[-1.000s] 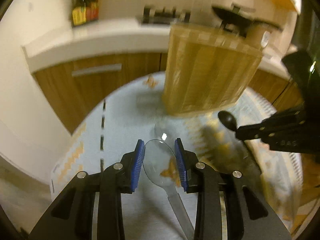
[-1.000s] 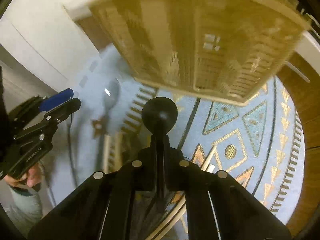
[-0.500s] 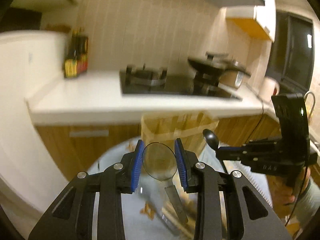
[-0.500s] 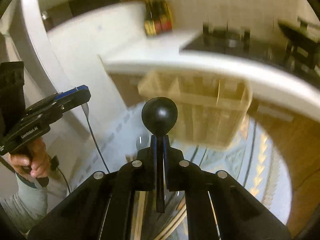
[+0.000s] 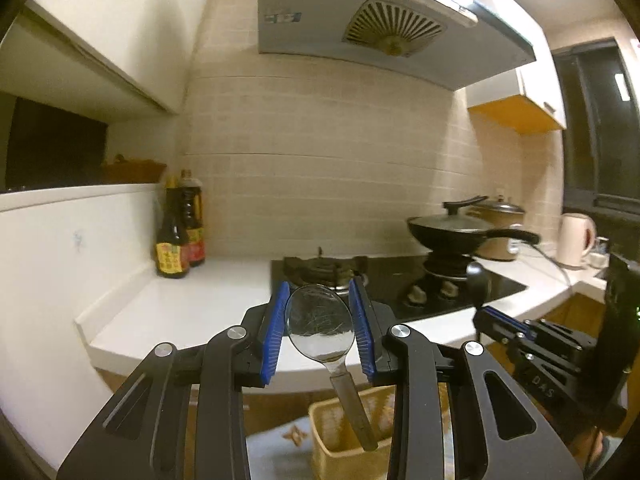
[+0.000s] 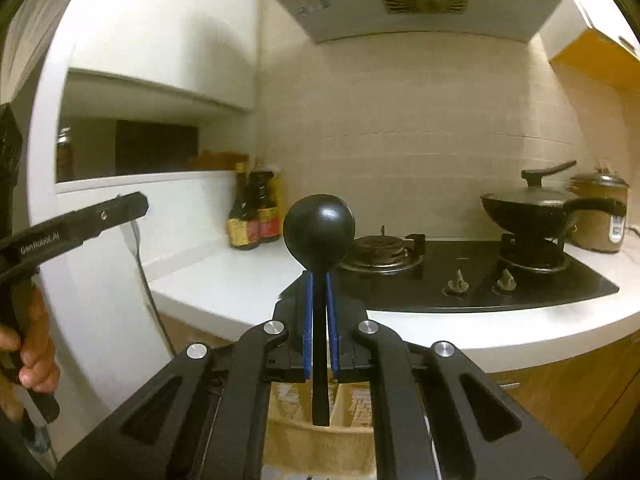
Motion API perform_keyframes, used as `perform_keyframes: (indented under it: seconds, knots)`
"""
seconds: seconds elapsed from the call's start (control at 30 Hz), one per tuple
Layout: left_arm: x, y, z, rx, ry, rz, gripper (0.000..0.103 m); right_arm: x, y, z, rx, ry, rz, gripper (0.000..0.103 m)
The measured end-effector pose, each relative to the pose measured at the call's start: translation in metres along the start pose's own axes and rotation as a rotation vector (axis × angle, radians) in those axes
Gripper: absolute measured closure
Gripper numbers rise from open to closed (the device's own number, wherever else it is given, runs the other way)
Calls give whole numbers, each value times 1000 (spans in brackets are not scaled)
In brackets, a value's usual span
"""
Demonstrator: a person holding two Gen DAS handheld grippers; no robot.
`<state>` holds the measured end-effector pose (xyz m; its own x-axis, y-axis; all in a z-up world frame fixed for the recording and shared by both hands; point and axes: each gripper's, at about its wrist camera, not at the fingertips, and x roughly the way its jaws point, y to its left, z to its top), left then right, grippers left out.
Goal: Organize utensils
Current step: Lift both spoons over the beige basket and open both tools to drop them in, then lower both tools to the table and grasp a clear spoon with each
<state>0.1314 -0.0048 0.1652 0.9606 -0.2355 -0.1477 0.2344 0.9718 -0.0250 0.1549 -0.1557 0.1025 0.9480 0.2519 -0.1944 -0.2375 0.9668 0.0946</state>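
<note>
Left gripper (image 5: 320, 324) clamps clear spoon (image 5: 320, 326) by its bowl edges; right gripper (image 6: 319, 316) pinches black spoon (image 6: 319, 236) by its handle. Both hang handle-down above wooden holder (image 5: 348, 428). Risk: clear spoon's slick rounded bowl slips, dropping outside holder.

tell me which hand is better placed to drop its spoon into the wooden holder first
Right, probably. Its black spoon hangs handle-down directly over the wooden holder. The left tongs grip the clear spoon by its bowl, handle slanting.
</note>
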Motion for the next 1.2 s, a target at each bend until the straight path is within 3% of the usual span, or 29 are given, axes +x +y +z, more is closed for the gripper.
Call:
perform_keyframes:
  seconds: [0.17,0.57,0.63,0.7,0.73,0.77,1.0,1.2]
  knots:
    - [24,6,-15,2,-25,45,73,34,-10,-17,-36,19,-53,98]
    - [54,2,-59,34,73,-10,71,42,-30,-48,37,112,-34,97]
    - [52,2,-63,38,86,-27,71,39,-34,-50,60,144,-19,90]
    - [47,4,-64,25,104,-48,62,33,-37,-52,71,170,-15,72]
    - [43,5,-64,16,109,-61,60,29,-38,-53,74,172,-12,48]
    - [41,6,-64,11,112,-67,56,21,-38,-53,76,161,-16,38]
    - [6,25,-62,-67,173,-123,53,-22,-35,-51,59,206,-12,38]
    - [-10,42,-70,-136,297,-155,53,-43,-26,-50,48,333,-8,38]
